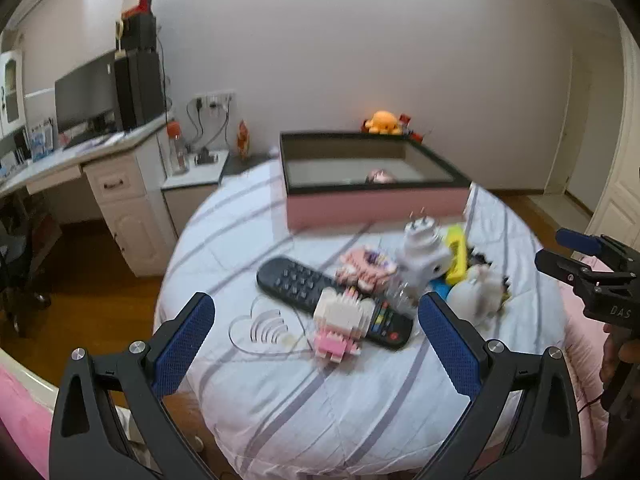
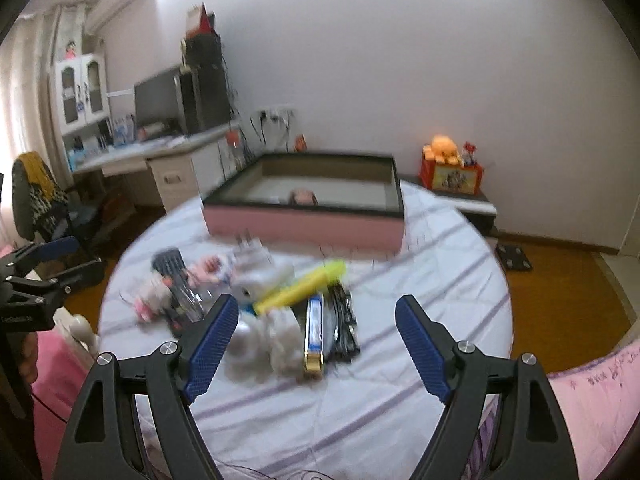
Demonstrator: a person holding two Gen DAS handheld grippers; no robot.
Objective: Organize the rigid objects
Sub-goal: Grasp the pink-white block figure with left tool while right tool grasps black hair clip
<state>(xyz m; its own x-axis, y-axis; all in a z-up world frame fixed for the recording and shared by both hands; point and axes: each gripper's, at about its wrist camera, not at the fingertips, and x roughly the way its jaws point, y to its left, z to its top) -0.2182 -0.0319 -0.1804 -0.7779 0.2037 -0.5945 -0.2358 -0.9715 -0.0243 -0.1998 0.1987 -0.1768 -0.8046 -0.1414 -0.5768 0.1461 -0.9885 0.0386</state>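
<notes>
Striped bedding [image 1: 304,408] covered a bed in a room with white walls. Near the middle of the frame lay a pile of toys: a black remote [image 1: 308,292], a pink and white block figure [image 1: 340,324], a white toy [image 1: 420,256] and a yellow tube [image 2: 304,286]. Behind the pile sat a pink box [image 1: 376,180] with a dark rim. The left gripper [image 1: 316,320] tilted downward low in the frame, jaws wide apart, holding nothing. The right gripper [image 2: 316,324] tilted down the same way, also wide apart and empty.
</notes>
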